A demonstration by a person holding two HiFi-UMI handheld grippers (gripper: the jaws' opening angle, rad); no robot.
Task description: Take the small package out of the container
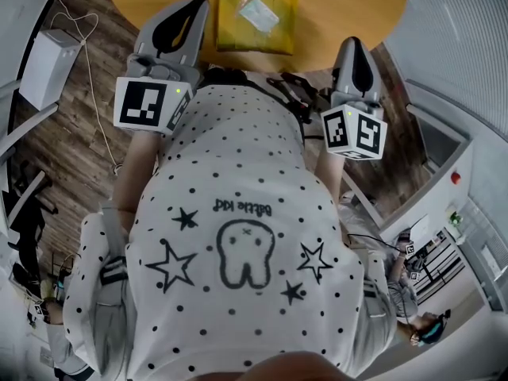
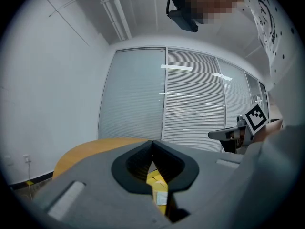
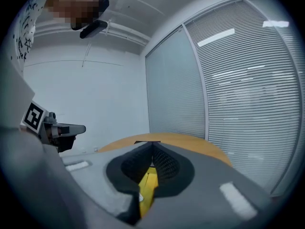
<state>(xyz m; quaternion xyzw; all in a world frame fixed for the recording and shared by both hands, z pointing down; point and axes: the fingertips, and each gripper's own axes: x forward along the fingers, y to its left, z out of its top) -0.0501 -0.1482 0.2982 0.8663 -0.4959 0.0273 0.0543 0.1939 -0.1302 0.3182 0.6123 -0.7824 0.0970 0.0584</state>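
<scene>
Head view: the yellow container [image 1: 279, 40] lies on the round table [image 1: 349, 14], with the small package [image 1: 258, 13] resting in it. The left gripper [image 1: 197, 3] and the right gripper [image 1: 354, 43] hover near the table's edge, apart from the container.

Left gripper view: its jaws meet tip to tip and hold nothing. Yellow shows below them, and a pale patch there may be the package.

Right gripper view: the jaws are closed and empty, above the same yellow.
</scene>
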